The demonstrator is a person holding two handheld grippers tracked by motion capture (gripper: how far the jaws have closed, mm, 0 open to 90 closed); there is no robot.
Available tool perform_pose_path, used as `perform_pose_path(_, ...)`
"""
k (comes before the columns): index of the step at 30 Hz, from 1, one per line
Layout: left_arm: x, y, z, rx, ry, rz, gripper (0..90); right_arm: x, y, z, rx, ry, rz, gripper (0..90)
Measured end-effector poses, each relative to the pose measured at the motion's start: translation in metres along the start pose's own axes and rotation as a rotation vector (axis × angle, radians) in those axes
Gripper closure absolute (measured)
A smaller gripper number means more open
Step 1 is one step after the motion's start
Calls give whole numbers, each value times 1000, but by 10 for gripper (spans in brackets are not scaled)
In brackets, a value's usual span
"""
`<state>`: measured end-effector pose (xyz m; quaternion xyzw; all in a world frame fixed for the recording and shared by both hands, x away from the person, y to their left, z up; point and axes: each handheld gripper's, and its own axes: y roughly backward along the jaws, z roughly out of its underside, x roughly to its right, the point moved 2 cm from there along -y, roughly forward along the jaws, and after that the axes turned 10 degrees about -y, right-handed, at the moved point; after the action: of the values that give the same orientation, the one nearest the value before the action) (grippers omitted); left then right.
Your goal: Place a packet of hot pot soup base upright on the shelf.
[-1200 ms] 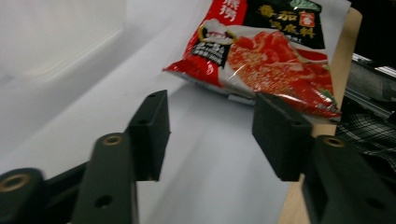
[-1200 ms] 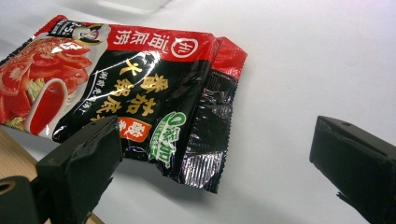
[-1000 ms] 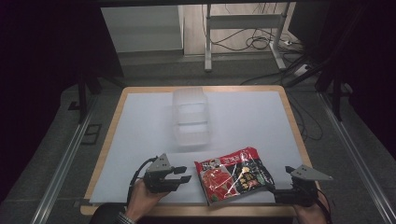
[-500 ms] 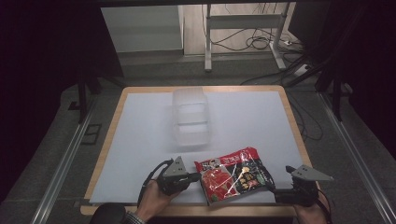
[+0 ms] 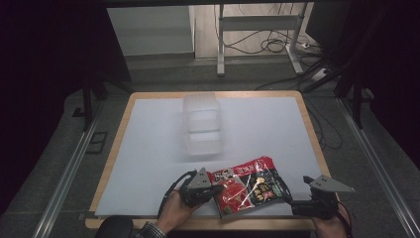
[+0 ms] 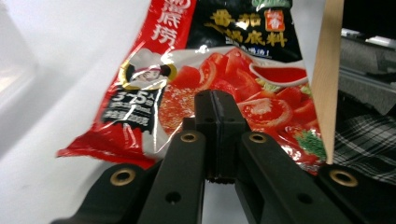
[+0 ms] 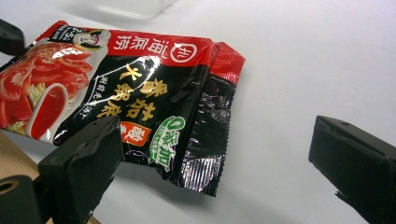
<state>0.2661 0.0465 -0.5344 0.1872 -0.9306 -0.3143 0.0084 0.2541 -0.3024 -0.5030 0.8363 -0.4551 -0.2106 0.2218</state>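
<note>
Since the earlier frame, the left tongs (image 5: 214,190) have slid right to the sauce packet (image 5: 249,185), which lies at the tabletop's (image 5: 148,148) near edge, well apart from a clear box (image 5: 202,130). Left gripper view: jaws pressed together, empty, tips at the packet's (image 6: 224,70) edge, probably to steady it. Right gripper view: right tongs (image 7: 219,154) gape wide, ready beside the packet (image 7: 140,93).

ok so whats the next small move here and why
Probably ease the right gripper forward onto the near right edge of the sauce packet. Its jaws stand wide open just short of that edge, while the left gripper, jaws together, sits at the packet's other side on the white mat.
</note>
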Motion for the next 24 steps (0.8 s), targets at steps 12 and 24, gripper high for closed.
perform_pose_path(12, 3, -2, 8, -42, -26, -5, 900, 0, 1, 1, -6, -9, -10, 31)
perform_pose_path(24, 7, 1, 17, -64, -31, -16, 900, -9, 9, -4, 29, -22, -79, 12)
